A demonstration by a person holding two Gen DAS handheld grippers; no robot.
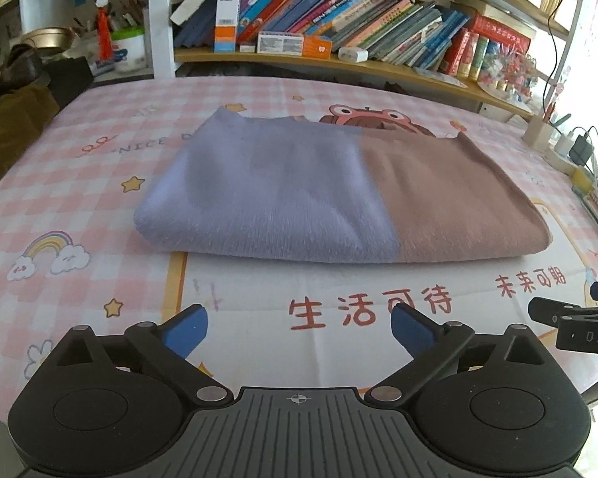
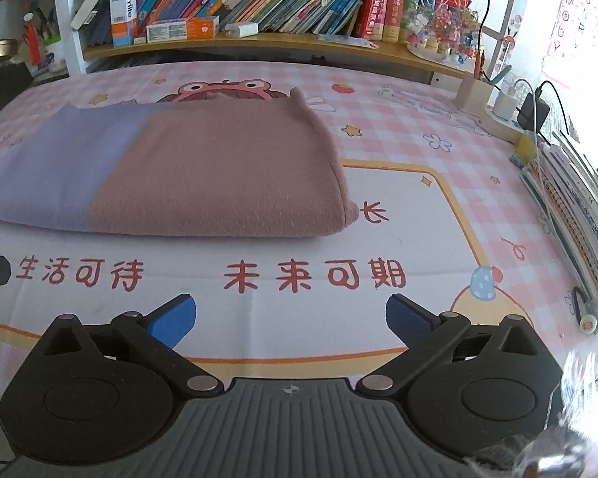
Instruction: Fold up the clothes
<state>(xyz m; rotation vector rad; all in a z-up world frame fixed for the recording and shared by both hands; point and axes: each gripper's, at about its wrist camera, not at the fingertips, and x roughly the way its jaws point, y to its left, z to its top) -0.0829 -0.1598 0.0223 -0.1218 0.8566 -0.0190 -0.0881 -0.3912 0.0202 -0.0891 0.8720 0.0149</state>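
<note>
A folded knit garment (image 1: 331,195), lilac on its left half and dusty pink on its right, lies flat in a neat rectangle on the pink checked table cover (image 1: 79,199). In the right wrist view the same garment (image 2: 203,175) fills the left centre. My left gripper (image 1: 299,328) hovers open near the table's front edge, short of the garment, with nothing between its blue pads. My right gripper (image 2: 291,318) is also open and empty, in front of the garment's pink end. The right gripper's tip (image 1: 578,318) shows at the left wrist view's right edge.
A wooden shelf (image 1: 339,63) packed with books runs behind the table. Dark clothes (image 1: 20,111) pile up at the far left. Chargers, a pen holder (image 2: 474,95) and stacked notebooks (image 2: 570,207) line the right edge. A small roll of tape (image 2: 588,320) lies near the front right.
</note>
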